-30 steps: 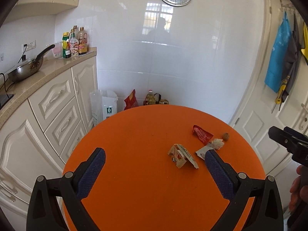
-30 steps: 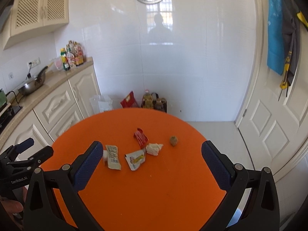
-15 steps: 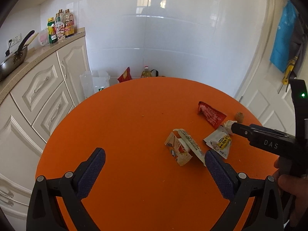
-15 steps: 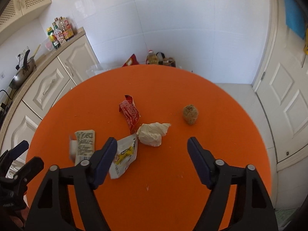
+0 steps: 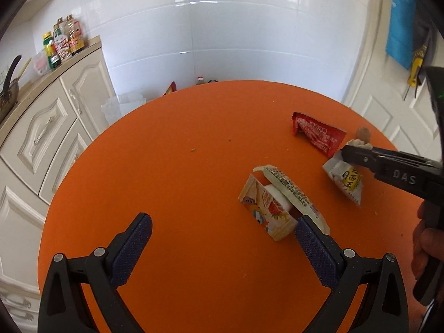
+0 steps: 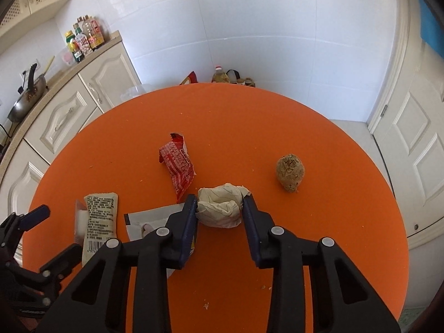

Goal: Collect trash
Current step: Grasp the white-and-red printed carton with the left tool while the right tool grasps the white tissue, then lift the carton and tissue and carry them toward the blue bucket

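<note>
White tile walls and cream cabinets ring an orange round counter [image 6: 277, 116] scattered with trash. Going left to right across it: at the near left lies a flattened carton [image 5: 266, 208] with a printed wrapper [image 5: 291, 191] draped over it, its long axis running from far left to near right. The left gripper [image 5: 222, 236] hovers just short of it, jaws released and spread wide with nothing between them; the right-hand finger sits just beside the carton's near corner, so most of the carton lies off to the right of that gap rather than inside it.

Next comes a white pouch [image 6: 149, 219], partly hidden under the right gripper's left finger, and beyond it a red wrapper [image 6: 179, 163] lying lengthwise from far to near. Then the crumpled paper wad [image 6: 220, 208], squarely between the jaws of the right gripper [image 6: 220, 208], which are closing on it; both pads already seem to touch its sides, left and right. Farthest right, well apart from the rest, sits a brown lump [image 6: 290, 176].

The wad is the piece in hand, I'd say, and it lies dead centre of the right jaws, so a lift looks ready once they clench. For the carton, the left gripper is the nearer one but would need to shift right to straddle it across its narrow side.
</note>
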